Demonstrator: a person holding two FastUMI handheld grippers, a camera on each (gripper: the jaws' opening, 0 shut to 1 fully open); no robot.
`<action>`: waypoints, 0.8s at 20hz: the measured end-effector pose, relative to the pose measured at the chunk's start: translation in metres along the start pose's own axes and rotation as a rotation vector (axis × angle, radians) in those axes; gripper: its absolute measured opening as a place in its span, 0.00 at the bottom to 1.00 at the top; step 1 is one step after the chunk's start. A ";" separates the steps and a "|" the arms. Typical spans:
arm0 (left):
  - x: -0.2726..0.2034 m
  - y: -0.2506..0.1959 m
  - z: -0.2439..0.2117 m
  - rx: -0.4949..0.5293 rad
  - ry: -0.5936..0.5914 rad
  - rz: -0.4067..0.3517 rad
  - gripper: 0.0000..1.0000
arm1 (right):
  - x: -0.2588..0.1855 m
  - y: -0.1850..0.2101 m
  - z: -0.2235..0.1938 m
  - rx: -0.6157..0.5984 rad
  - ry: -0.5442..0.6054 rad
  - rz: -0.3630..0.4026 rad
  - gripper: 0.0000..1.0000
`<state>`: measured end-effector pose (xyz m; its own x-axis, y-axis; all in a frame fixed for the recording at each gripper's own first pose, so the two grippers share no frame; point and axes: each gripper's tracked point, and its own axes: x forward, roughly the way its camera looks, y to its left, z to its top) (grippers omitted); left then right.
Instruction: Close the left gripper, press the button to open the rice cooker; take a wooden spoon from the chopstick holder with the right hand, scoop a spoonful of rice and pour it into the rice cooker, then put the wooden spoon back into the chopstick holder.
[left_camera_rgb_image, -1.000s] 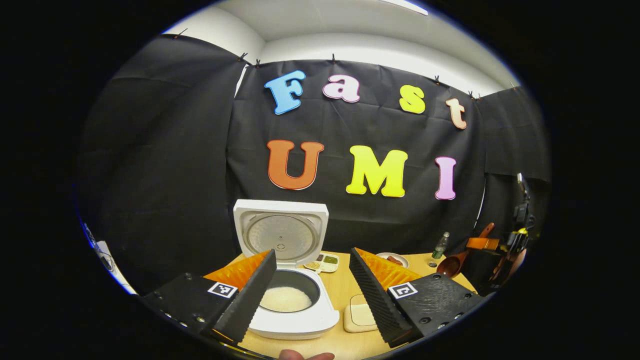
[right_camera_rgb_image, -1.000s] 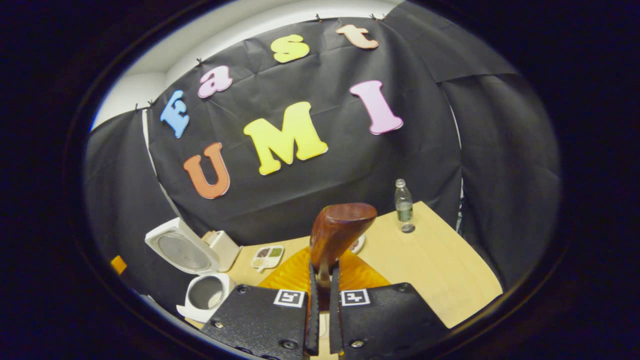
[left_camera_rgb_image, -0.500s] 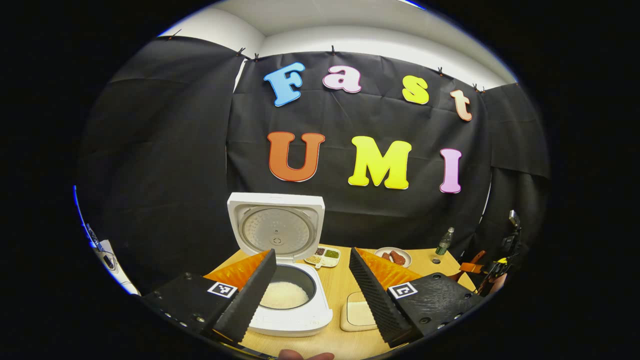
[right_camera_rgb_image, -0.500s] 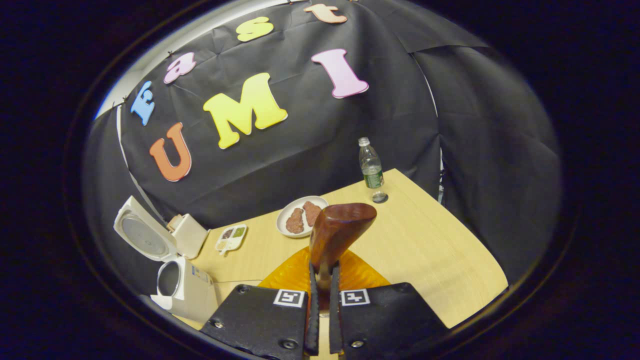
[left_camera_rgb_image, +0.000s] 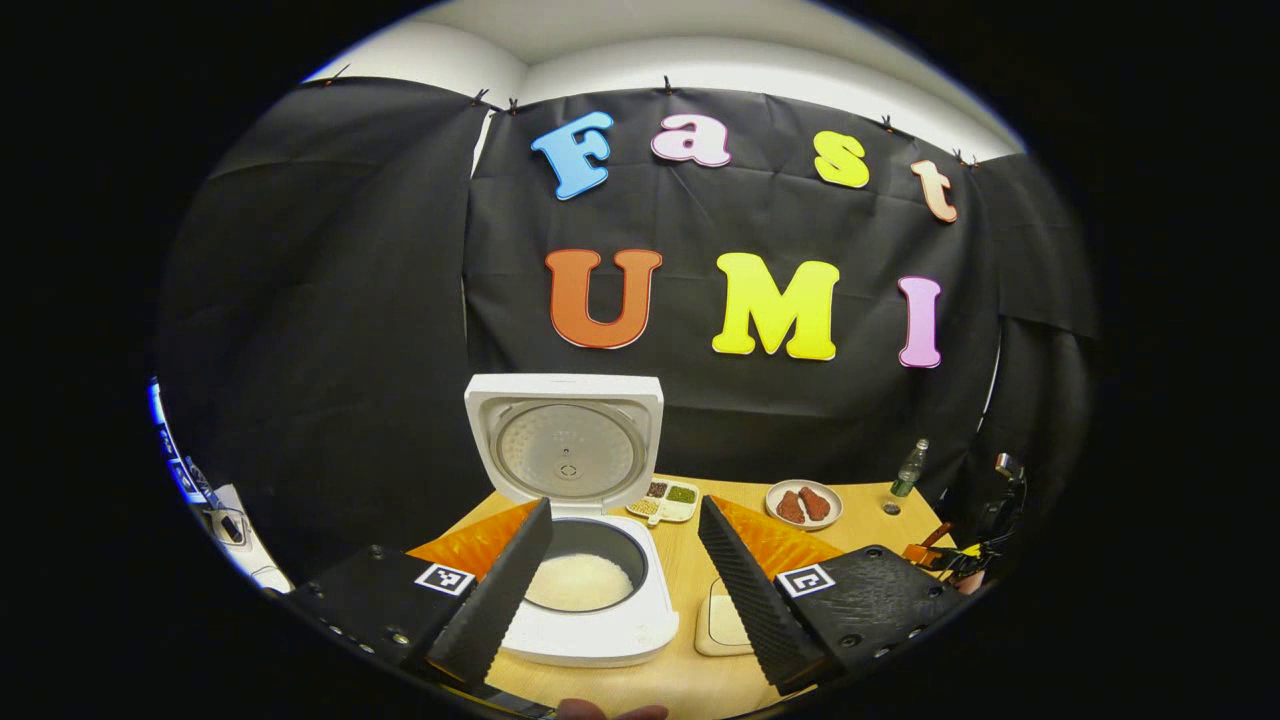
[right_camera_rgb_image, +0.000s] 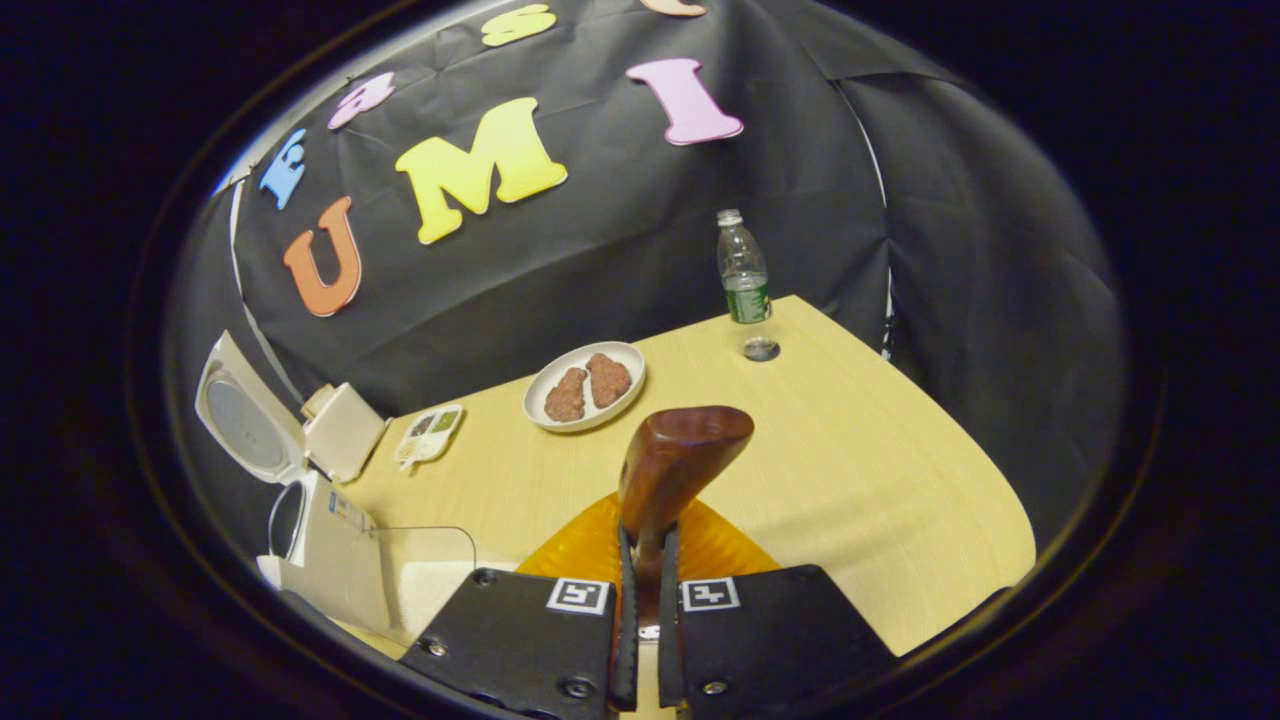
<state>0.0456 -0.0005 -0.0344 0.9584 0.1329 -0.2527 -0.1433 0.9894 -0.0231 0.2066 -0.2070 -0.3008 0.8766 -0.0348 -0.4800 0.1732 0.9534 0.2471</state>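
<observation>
Gripping the wooden spoon (right_camera_rgb_image: 672, 470) by its handle, the right gripper (right_camera_rgb_image: 640, 640) has its jaws pinched narrow on the wood, with the bowl end standing out ahead of them along the gripper's own line. I can't tell whether the bowl is loaded; only its back shows. Below and to the left of those jaws in the right gripper view sits a clear container (right_camera_rgb_image: 425, 580), holding what looks like rice, just beside the cooker (right_camera_rgb_image: 330, 545). The cooker lies left of the spoon, lid (right_camera_rgb_image: 235, 420) up.

Left gripper (left_camera_rgb_image: 620, 590) hangs idle over the table (left_camera_rgb_image: 690, 580), jaws wide and holding nothing. The open pot lies between its fingers and slightly left, pale rice (left_camera_rgb_image: 578, 582) showing inside.

My judgement: the spoon's long axis points away from the cooker, toward the far table, so the next move turns on swinging the bowl left and down. The chopstick holder isn't identifiable.

Farther out are a plate (right_camera_rgb_image: 585, 385), a small tray (right_camera_rgb_image: 428, 435) and a bottle (right_camera_rgb_image: 742, 270).
</observation>
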 end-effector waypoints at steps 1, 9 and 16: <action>0.000 0.000 0.000 0.003 0.002 0.001 0.94 | 0.002 -0.001 -0.002 -0.003 0.002 -0.004 0.13; 0.004 -0.007 0.003 0.005 -0.004 -0.023 0.94 | -0.001 -0.004 0.002 -0.005 -0.020 0.013 0.24; 0.011 -0.013 0.014 -0.012 -0.040 -0.056 0.94 | -0.028 -0.017 0.029 -0.066 -0.082 -0.042 0.92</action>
<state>0.0609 -0.0108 -0.0232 0.9740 0.0800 -0.2122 -0.0921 0.9946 -0.0477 0.1920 -0.2304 -0.2674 0.9033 -0.0972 -0.4178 0.1833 0.9680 0.1712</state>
